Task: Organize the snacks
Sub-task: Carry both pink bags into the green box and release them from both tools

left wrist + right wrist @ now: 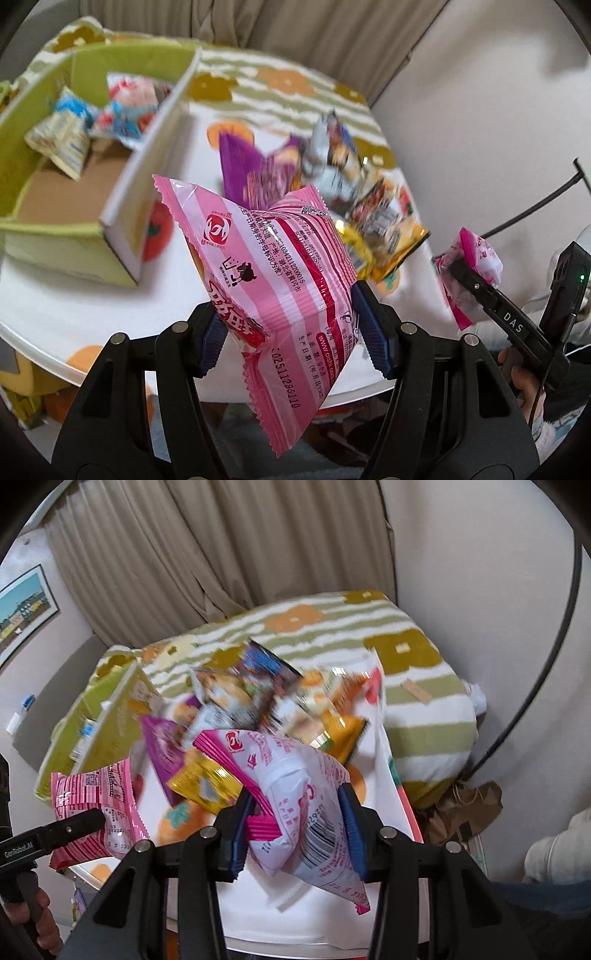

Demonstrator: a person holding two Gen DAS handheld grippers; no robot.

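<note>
Both hand-held grippers held a pink snack packet clear of the desk.

The left hand-held gripper (291,332) was clamped on a pink striped packet (273,280), its blue pads pressing both sides; the right hand-held gripper (295,827) gripped a paler pink packet (303,797) the same way. Both packets hung above the white desk (74,314). Beyond them lay a loose pile of purple, silver and yellow snack bags (332,184). Further left stood the green box (55,236), with a few small packets already inside. The step in hand looked like carrying after pickup; next each packet would need to be brought over the box's open top and released there.
</note>
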